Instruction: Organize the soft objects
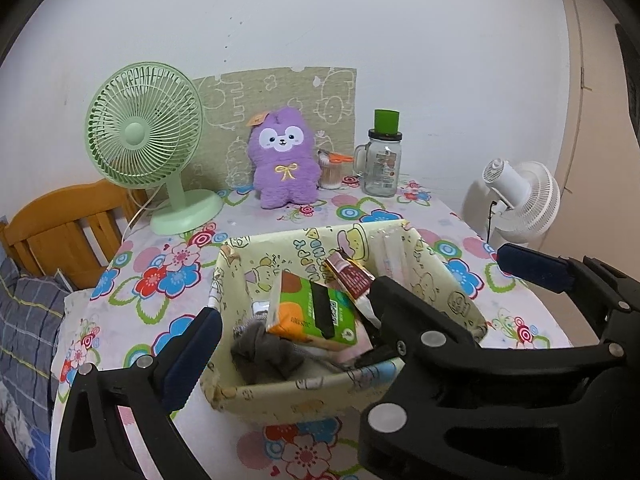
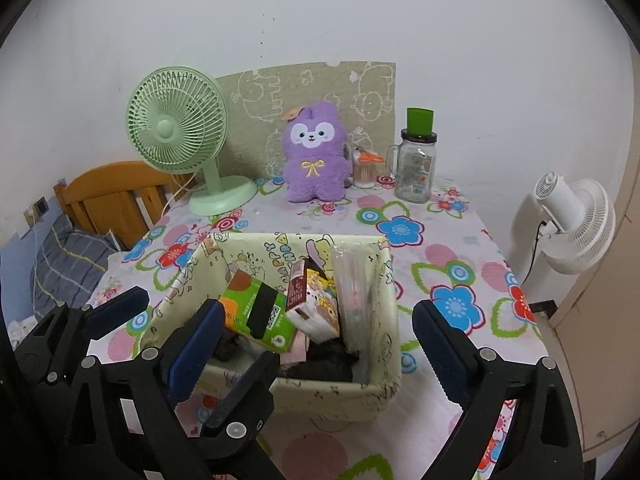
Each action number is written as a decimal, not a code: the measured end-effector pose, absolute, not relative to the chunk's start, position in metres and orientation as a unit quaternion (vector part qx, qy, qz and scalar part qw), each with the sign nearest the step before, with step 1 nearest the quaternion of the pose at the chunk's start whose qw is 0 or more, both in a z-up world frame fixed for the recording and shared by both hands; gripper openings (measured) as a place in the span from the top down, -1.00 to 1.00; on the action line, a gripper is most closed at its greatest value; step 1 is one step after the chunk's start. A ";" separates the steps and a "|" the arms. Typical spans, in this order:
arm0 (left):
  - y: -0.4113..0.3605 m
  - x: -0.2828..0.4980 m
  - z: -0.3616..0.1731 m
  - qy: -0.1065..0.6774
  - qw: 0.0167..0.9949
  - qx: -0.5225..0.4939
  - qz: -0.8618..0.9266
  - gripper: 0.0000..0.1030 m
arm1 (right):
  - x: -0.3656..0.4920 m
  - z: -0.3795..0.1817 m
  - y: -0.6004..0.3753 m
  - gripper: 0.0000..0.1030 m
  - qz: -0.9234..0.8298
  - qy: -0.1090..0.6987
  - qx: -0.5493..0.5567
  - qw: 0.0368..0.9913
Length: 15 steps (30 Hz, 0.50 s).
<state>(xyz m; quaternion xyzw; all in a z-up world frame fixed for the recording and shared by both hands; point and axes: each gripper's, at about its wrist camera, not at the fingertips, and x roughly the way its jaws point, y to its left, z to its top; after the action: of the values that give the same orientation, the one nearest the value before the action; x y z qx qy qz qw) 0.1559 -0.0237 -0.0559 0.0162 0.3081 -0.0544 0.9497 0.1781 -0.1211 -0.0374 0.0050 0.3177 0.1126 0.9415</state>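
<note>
A cream printed fabric basket stands on the flowered table just in front of both grippers. It holds a green-orange tissue pack, a maroon packet, a clear plastic pack and grey cloth at the bottom. My left gripper is open and empty, its fingers either side of the basket. My right gripper is open and empty, astride the basket's near edge. A purple plush toy stands upright at the table's back.
A green desk fan stands back left. A glass jar with green lid and a toothpick holder stand back right. A white fan is off the right edge. A wooden bed frame is left.
</note>
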 end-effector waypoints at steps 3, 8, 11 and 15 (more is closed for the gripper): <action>-0.027 0.150 -0.057 0.307 0.950 0.018 -0.057 -0.99 | 0.171 -0.038 -0.123 -0.88 0.110 0.317 0.006 0.942; -0.030 0.140 -0.060 0.307 0.950 0.020 -0.058 -0.99 | 0.161 -0.041 -0.128 -0.90 0.110 0.316 0.008 0.942; -0.031 0.135 -0.062 0.309 0.949 0.021 -0.054 -0.99 | 0.155 -0.045 -0.132 -0.90 0.109 0.316 0.013 0.943; -0.031 0.129 -0.067 0.313 0.948 0.016 -0.050 -0.99 | 0.147 -0.052 -0.141 -0.90 0.104 0.320 0.023 0.942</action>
<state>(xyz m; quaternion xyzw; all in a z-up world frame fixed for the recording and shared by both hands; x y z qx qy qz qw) 0.1288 -0.0306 -0.0675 0.0159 0.3130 -0.0503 0.9483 0.1471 -0.1415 -0.0516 0.0227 0.3197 0.1035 0.9416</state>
